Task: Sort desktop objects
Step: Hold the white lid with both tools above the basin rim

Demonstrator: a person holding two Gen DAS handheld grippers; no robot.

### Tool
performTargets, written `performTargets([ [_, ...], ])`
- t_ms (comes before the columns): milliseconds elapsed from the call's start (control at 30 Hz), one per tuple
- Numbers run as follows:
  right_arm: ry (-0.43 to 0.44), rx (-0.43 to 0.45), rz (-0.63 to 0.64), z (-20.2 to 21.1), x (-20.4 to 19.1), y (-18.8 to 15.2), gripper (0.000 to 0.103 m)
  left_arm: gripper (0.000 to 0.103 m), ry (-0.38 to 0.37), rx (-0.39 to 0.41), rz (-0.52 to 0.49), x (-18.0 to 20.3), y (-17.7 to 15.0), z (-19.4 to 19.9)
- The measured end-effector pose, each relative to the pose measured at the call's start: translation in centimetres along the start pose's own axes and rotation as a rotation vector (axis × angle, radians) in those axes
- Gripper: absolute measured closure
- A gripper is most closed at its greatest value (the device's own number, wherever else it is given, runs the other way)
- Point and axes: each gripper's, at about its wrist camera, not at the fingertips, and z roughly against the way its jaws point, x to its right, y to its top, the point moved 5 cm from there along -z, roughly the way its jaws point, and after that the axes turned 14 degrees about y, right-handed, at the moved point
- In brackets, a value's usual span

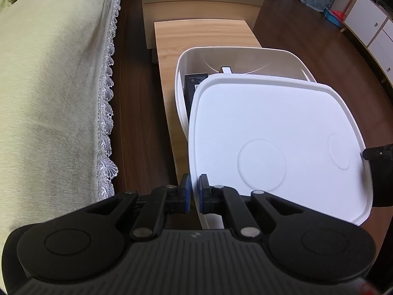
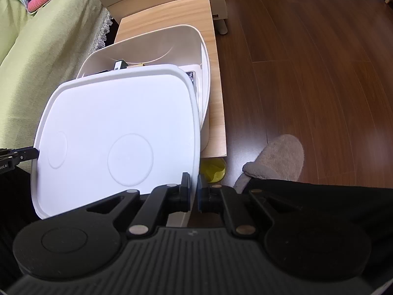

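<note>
A white plastic lid (image 1: 270, 135) (image 2: 118, 123) hangs tilted over the near half of an open white bin (image 1: 245, 49) (image 2: 172, 39). My left gripper (image 1: 195, 184) is shut on the lid's left rim. My right gripper (image 2: 194, 184) is shut on its right rim. Each gripper's tip also shows at the edge of the other view, the right gripper (image 1: 378, 152) and the left gripper (image 2: 24, 154). Inside the bin lie a black box (image 1: 194, 83) (image 2: 120, 65) and other small items, mostly hidden by the lid.
The bin stands on a narrow wooden table (image 1: 196, 36) (image 2: 172, 12). A green-covered sofa with a lace edge (image 1: 49, 86) runs along the left. On the dark wood floor to the right are a grey slipper (image 2: 277, 157) and a yellow object (image 2: 213, 169) under the table's end.
</note>
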Motion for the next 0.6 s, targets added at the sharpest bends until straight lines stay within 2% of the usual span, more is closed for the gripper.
performTargets([
  [600, -0.001, 0.013, 0.03, 0.88, -0.79, 0.55, 0.097, 0.099, 0.009, 0.016, 0.009, -0.06, -0.25, 0.88],
])
